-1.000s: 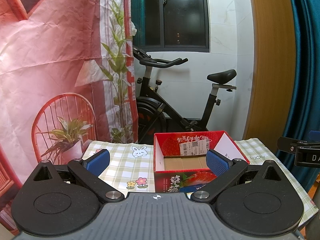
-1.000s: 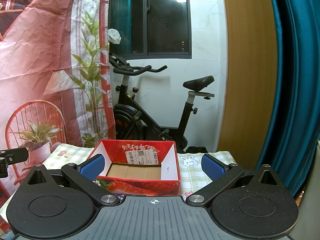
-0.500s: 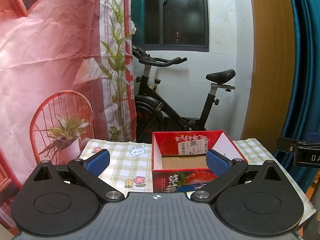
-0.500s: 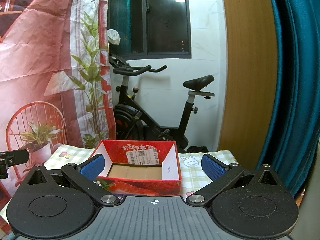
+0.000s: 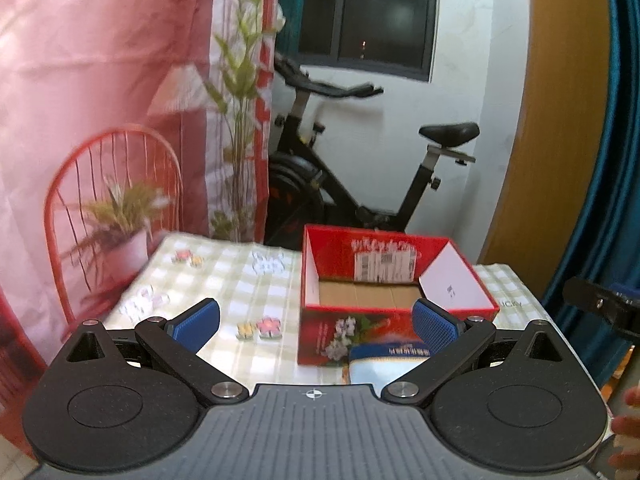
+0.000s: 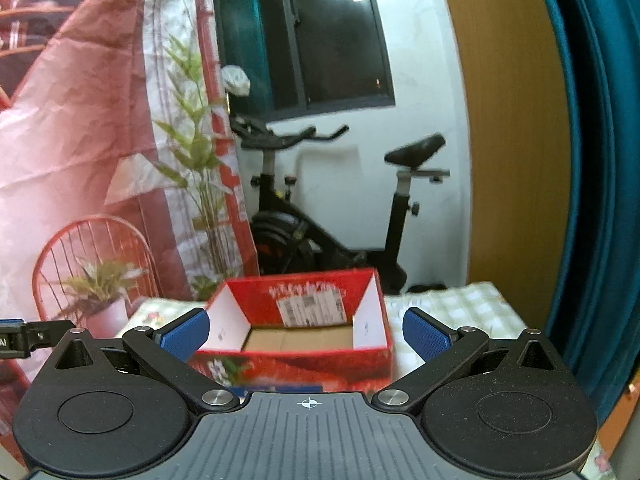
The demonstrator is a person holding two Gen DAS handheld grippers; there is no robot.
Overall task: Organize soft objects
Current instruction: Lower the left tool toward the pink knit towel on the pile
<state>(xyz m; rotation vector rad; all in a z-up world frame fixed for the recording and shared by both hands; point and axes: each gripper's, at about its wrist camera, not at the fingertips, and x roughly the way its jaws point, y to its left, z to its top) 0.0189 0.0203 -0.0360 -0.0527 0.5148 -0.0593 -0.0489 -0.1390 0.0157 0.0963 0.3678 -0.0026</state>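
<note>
While both views look forward over a table covered with a green-and-white checked cloth (image 5: 244,280), sees a red open-topped cardboard box (image 5: 360,256) printed with fruit and flowers, standing upright on that cloth with bare brown card for a floor and a white shipping label on its inner far wall. Left gripper (image 5: 316,320): blue-padded fingers (image 5: 196,324) spread wide apart, clamping nothing, the left pad over the cloth and the right pad in front of the box's near right corner. Just in front of the box's near wall, low between those fingers, a soft-looking pale blue and white packet (image 5: 384,364) with a dark blue band, lying on the cloth and partly hidden by the gripper body; contents unreadable. Right gripper (image 6: 306,334): fingers (image 6: 424,334) likewise wide apart and holding nothing, framing the same box (image 6: 296,320), with only a thin blue strip (image 6: 276,389) of something visible below the box's front. Behind the table, a black exercise bike (image 5: 352,176) against a white wall under a dark window (image 5: 364,12), a pink printed backdrop (image 5: 100,80) showing a red chair and potted plant to the left, a wooden panel and teal curtain (image 6: 592,160) to the right. Fingertips of a bare hand (image 5: 626,420) at the left view's lower right edge.
</note>
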